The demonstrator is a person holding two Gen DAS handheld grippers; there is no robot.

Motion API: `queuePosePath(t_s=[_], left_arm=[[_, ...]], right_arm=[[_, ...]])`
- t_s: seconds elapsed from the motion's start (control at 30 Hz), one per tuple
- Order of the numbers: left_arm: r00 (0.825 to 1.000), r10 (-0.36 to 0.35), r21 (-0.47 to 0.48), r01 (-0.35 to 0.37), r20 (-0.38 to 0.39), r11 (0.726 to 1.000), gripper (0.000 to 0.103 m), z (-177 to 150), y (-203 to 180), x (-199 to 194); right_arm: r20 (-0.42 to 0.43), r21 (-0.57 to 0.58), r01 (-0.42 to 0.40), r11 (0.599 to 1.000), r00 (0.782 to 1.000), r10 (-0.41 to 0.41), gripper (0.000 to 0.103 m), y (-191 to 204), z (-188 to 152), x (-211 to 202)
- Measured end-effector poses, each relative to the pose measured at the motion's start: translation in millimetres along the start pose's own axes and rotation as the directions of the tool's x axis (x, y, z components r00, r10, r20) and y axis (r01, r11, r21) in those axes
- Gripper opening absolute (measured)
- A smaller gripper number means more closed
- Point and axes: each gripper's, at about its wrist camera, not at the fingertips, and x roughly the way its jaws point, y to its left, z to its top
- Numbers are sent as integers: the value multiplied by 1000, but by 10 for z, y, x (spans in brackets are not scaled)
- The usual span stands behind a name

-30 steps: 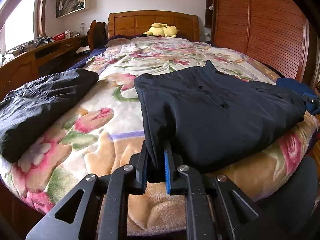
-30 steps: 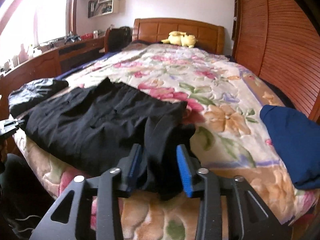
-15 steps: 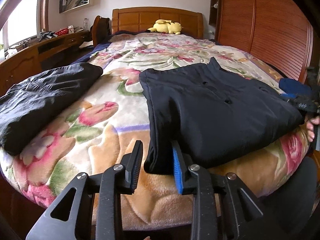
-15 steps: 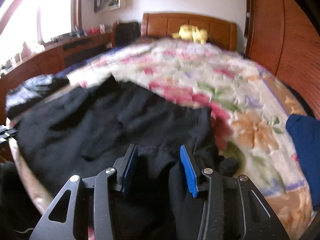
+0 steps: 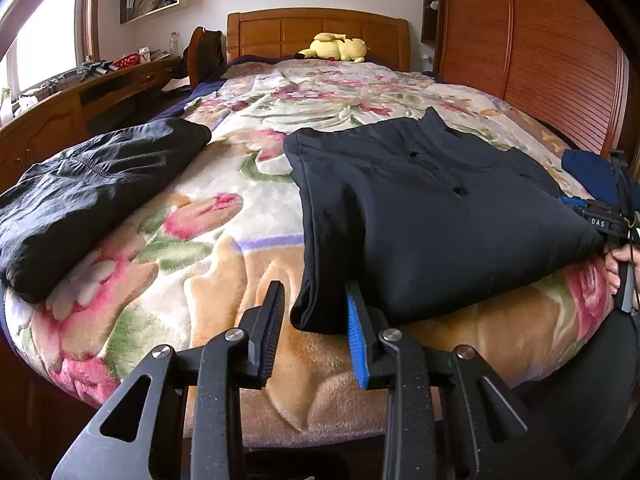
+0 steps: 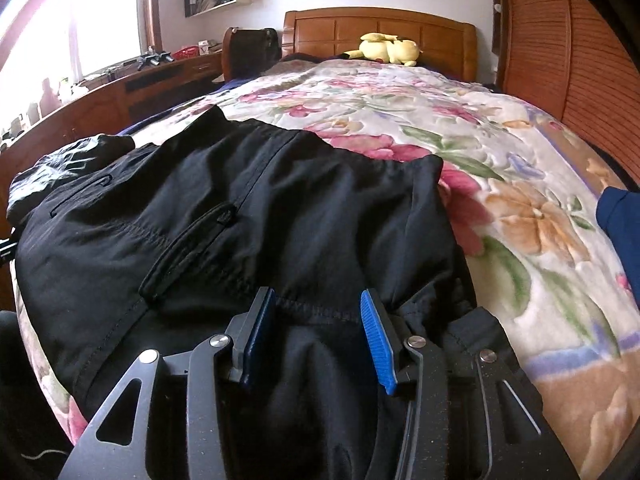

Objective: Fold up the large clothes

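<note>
Left wrist view: the left gripper [image 5: 314, 320] has just been opening; its jaws stand apart, and the near corner of the folded black trousers [image 5: 432, 216] lies loose between them on the floral blanket [image 5: 224, 248]. A dark jacket [image 5: 84, 192] lies well off to its left.

Right wrist view: the right gripper [image 6: 318, 330] is partly open over the trousers' hem, fabric beneath the pads; whether it grips, I cannot tell.
</note>
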Motion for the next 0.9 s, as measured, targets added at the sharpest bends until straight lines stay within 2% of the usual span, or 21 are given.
queuePosePath(t_s=[0.1,0.4,0.5,0.6,0.73,0.8,0.9], left_arm=[[1000,-1,1,1,-8,1000,31,-14,-8,0],[1000,-7,-9,7,-14,1000,31,-38,7,13],[1000,-10,-17,9,-13,1000,31,-41,12,18],[1000,-9,-20,9,-10,1000,31,-50,16,25],[999,-40,-11,40,0,999,31,-37,1,44],[998,-56,2,56,6,998,28,-8,-23,40],[998,-56,22,55,21,998,15,55,-79,20]], right_arm=[[29,-11,60,998,998,-59,46,117,30,-155],[131,-28,-48,998,990,51,46,500,42,-610],[112,-43,-112,993,987,116,46,564,6,-630],[76,-83,-92,992,992,98,46,613,-58,-539],[44,-59,-112,992,992,115,46,553,-151,-404],[52,-55,-116,992,992,119,46,532,-178,-414],[51,-61,-110,992,992,113,46,504,-179,-418]])
